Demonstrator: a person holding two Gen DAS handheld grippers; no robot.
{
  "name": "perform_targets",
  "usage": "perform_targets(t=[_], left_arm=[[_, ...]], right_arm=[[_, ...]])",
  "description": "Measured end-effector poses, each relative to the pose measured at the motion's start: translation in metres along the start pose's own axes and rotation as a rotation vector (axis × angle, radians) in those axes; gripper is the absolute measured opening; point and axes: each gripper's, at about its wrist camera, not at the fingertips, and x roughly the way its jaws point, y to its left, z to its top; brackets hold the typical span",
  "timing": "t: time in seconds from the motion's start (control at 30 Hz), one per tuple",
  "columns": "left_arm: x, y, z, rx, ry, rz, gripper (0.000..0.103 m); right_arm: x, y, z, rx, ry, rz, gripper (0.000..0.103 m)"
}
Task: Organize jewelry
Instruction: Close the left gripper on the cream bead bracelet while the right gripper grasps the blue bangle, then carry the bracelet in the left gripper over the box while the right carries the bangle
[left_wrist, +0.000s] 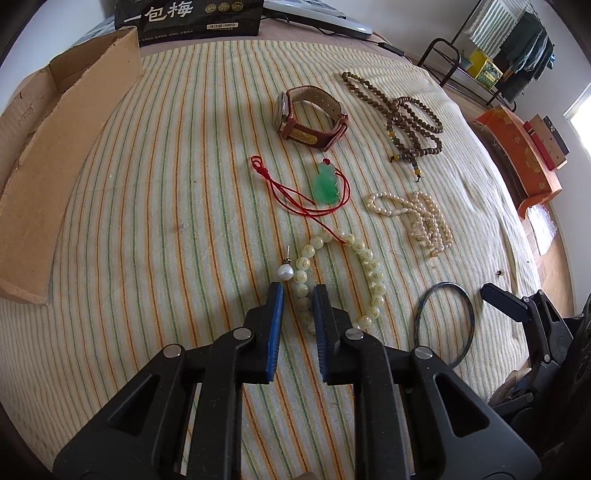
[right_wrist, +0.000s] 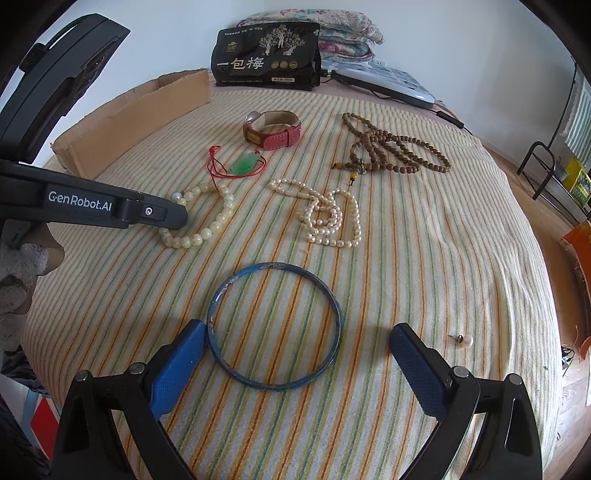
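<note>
the left gripper (left_wrist: 298, 291), jaws narrowed but not closed, straddled the pale bead bracelet (left_wrist: 341, 275) on the striped cloth (left_wrist: 166, 206), while the right gripper (right_wrist: 297, 341) gaped wide around the blue bangle (right_wrist: 274, 325).

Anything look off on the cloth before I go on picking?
Two things. The blue bangle has chipped, worn paint along its rim. One pearl earring lies alone near the right edge of the cloth, far from the other earring beside the pale bead bracelet.
</note>
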Motion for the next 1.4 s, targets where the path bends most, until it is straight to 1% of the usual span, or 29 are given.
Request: perform_targets(t=[0.1, 0.17, 0.2, 0.23, 0.43, 0.6, 0.9, 1.23, 1.4], left_arm=[[0.001, 0.001, 0.001, 0.0, -0.004, 0.0, 0.007], [0.0, 0.002, 0.0, -0.003, -0.006, -0.004, 0.006], [-0.001, 0.001, -0.001, -0.003, -0.007, -0.003, 0.006], [-0.001, 0.001, -0.001, -0.001, -0.008, -0.004, 0.006], [-0.01, 0.003, -0.004, -0.004, -0.017, -0.017, 0.005], [-0.024, 0.001, -0.008, 0.011, -0.042, -0.027, 0.005], [-0.056, 0.0, 0.001, 0.016, -0.125, -0.035, 0.005], [-0.099, 0.026, 0.012, -0.038, -0.217, -0.047, 0.005], [-0.127, 0.044, 0.018, -0.063, -0.276, -0.033, 0.005]], right_arm=[[0.0, 0.001, 0.001, -0.007, 0.0, 0.016, 0.09], [-0.002, 0.003, 0.002, -0.017, -0.002, 0.026, 0.079], [-0.002, 0.004, 0.002, -0.021, -0.002, 0.034, 0.075], [-0.003, 0.005, 0.003, -0.025, -0.001, 0.035, 0.074], [-0.007, 0.002, 0.005, -0.014, -0.003, 0.051, 0.074], [-0.018, -0.001, 0.012, -0.001, -0.036, 0.045, 0.074], [-0.038, -0.002, 0.031, -0.003, -0.095, 0.033, 0.074], [-0.056, 0.01, 0.059, -0.025, -0.152, 0.033, 0.074], [-0.065, 0.023, 0.079, -0.042, -0.185, 0.048, 0.074]])
